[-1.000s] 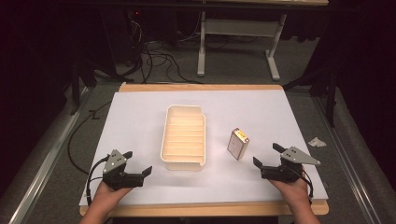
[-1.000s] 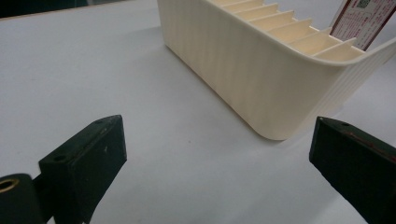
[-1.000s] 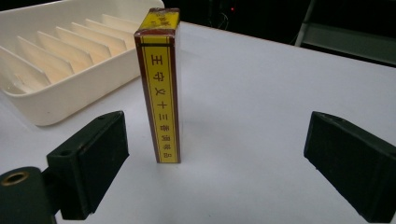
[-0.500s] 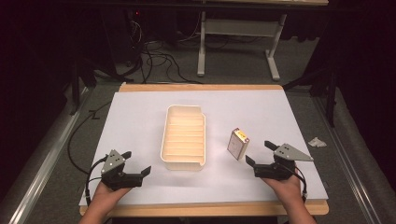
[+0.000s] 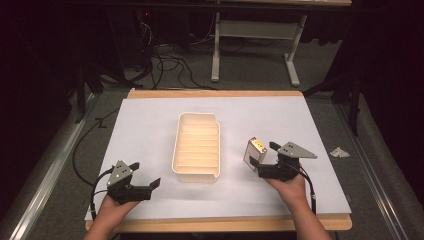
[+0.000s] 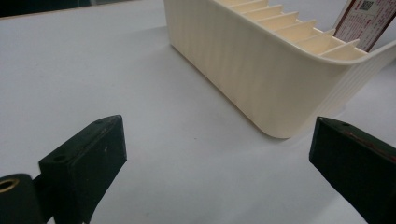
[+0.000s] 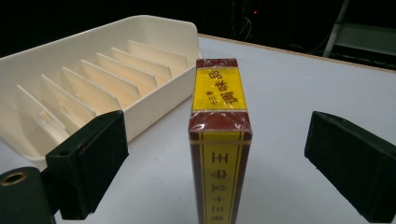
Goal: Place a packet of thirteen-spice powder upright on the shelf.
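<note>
A cream slotted tray (image 5: pixel 196 146) stands mid-table on the white sheet; its ribbed wall (image 6: pixel 252 70) and dividers (image 7: pixel 98 88) fill much of both gripper views. A small red and yellow box (image 5: pixel 253 152) stands upright on the sheet just right of the tray. My right gripper (image 5: pixel 262 158) is open right by it; in the right gripper view the box (image 7: pixel 219 135) stands between the two spread jaws, touching neither. My left gripper (image 5: pixel 145 176) rests open near the front left, aimed at the tray's near corner, nothing between its jaws. The box top (image 6: pixel 366 18) peeks over the tray's far side.
The white sheet (image 5: pixel 150 125) covers a wooden table whose front edge (image 5: pixel 220 223) lies close to both hands. A crumpled scrap (image 5: pixel 339 152) lies off the table's right side. Cables and a desk frame (image 5: pixel 255 45) stand on the floor behind.
My right gripper has slid left and forward until its open jaws flank the box. The left gripper has barely shifted. Tray and box have stayed put.
</note>
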`<state>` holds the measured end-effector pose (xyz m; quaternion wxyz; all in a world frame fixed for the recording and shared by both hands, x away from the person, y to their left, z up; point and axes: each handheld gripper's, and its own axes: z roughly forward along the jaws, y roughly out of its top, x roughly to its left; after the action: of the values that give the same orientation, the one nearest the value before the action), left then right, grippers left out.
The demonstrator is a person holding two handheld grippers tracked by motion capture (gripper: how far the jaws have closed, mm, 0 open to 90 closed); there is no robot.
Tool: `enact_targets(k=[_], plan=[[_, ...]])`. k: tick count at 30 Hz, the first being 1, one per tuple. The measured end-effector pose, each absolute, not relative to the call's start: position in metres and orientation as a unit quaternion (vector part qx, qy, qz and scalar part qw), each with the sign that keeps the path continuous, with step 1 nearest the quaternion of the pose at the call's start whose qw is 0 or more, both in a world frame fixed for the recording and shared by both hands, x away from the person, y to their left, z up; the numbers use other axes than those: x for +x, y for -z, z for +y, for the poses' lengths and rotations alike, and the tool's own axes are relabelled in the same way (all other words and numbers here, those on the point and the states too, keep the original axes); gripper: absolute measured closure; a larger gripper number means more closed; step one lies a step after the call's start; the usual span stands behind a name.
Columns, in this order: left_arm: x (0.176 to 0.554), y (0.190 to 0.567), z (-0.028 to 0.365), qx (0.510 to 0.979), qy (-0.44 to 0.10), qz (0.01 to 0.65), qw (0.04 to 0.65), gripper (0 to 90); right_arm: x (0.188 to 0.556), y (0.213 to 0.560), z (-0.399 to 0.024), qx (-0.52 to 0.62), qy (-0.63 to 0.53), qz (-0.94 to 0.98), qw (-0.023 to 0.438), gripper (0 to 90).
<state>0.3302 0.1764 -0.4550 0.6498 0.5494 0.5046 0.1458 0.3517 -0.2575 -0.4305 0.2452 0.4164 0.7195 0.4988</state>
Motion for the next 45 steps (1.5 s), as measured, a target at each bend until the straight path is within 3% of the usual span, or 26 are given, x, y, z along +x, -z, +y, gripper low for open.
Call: enact_targets(k=[9, 19, 37, 45], plan=[[0.33, 0.456, 0.174, 0.551, -0.145, 0.504, 0.649, 4.4, 0.375, 0.434, -0.25, 0.43, -0.496, 0.715, 0.242, 11.5], [0.329, 0.457, 0.171, 0.558, -0.144, 0.5, 0.646, 4.5, 0.364, 0.444, -0.25, 0.43, -0.489, 0.723, 0.231, 24.2], [0.329, 0.458, 0.171, 0.556, -0.143, 0.503, 0.646, 4.6, 0.352, 0.438, -0.257, 0.409, -0.502, 0.717, 0.257, 67.4], [0.329, 0.457, 0.171, 0.557, -0.144, 0.502, 0.646, 4.6, 0.352, 0.436, -0.258, 0.407, -0.497, 0.719, 0.264, 68.1]])
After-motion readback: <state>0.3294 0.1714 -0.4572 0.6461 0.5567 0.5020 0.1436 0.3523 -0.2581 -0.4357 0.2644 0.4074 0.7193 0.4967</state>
